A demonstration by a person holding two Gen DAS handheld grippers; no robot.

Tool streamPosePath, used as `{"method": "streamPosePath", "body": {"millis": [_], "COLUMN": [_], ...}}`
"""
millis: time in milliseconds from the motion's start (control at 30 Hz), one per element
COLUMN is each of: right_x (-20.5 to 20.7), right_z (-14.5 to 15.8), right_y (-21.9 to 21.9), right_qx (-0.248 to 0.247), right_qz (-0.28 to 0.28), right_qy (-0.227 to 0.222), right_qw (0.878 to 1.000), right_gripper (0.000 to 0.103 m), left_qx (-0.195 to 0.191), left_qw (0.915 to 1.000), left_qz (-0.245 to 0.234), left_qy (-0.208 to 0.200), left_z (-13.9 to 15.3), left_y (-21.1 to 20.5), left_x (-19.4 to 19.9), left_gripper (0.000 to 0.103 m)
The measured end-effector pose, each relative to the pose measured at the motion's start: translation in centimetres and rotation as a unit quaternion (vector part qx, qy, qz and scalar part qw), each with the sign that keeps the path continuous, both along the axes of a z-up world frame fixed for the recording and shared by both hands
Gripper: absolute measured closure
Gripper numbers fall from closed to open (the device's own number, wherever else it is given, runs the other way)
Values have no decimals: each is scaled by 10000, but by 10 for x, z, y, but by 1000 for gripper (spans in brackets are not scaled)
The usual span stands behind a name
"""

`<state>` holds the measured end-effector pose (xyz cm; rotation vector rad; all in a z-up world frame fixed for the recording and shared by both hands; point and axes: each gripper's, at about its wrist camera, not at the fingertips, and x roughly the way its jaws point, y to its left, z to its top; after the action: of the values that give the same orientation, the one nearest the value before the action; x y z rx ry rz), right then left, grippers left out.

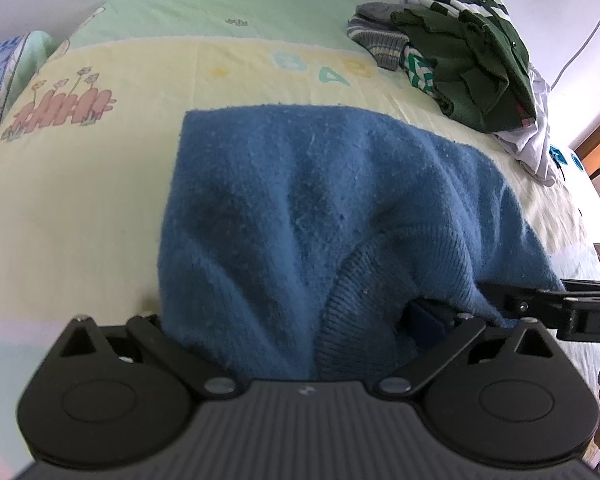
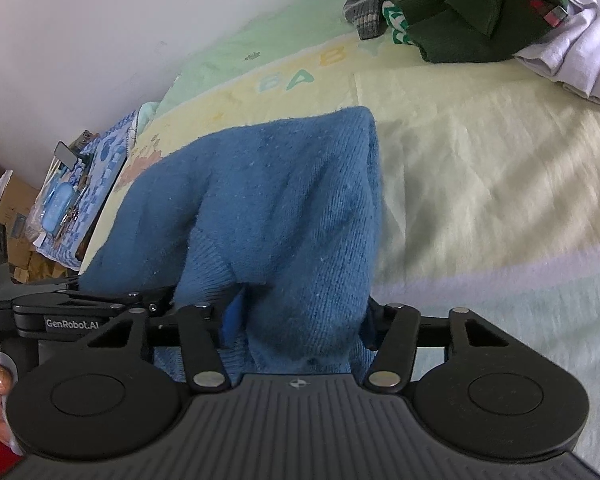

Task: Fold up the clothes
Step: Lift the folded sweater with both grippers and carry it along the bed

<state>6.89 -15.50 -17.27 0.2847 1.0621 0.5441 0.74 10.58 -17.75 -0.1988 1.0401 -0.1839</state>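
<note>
Blue sweater (image 1: 300, 208) — fuzzy knit, ribbed hem — bunched on the pastel bedsheet (image 1: 80, 208). Both grippers, left (image 1: 300, 320) and right (image 2: 296, 320), stand wide, fabric draped between (grip undeterminable).

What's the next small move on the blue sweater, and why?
Probably close both on the near edge, then carry it toward the far edge. The blue sweater lies bunched on the bed, its near edge between the fingers of the left hand-held gripper and right hand-held gripper; a firm pinch isn't visible.
</note>
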Motion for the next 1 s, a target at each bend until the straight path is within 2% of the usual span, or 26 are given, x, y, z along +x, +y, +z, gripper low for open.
{"method": "streamPosePath", "body": {"millis": [100, 367, 500, 533, 567, 667, 833, 1000], "right_x": [-2, -1, 1, 2, 2, 2, 4, 5], "right_z": [3, 2, 0, -1, -2, -2, -3, -5], "right_y": [0, -3, -5, -5, -6, -6, -6, -10], "right_qx": [4, 109, 140, 155, 170, 208, 232, 416], "right_qz": [35, 60, 35, 11, -13, -13, 33, -8], "right_qy": [-66, -82, 11, 39, 67, 60, 72, 135], "right_qw": [10000, 9999, 9999, 9999, 9998, 9998, 9997, 9990], "right_gripper": [53, 57, 51, 45, 42, 41, 40, 38], "left_qx": [-60, -352, -592, -603, -649, -957, -1674, -2315], "left_qw": [10000, 9992, 9982, 9981, 9979, 9954, 9854, 9713], "left_qz": [3, 48, 71, 35, 12, 80, 285, 476], "left_qy": [-47, -169, -111, -96, -74, 13, 136, 276], "left_z": [3, 6, 4, 4, 4, 1, -3, -10], "left_y": [2, 13, 21, 21, 22, 31, 54, 73], "left_x": [-2, -7, -6, -5, -4, -1, 0, 4], "left_gripper": [20, 32, 31, 28, 25, 16, 15, 15]}}
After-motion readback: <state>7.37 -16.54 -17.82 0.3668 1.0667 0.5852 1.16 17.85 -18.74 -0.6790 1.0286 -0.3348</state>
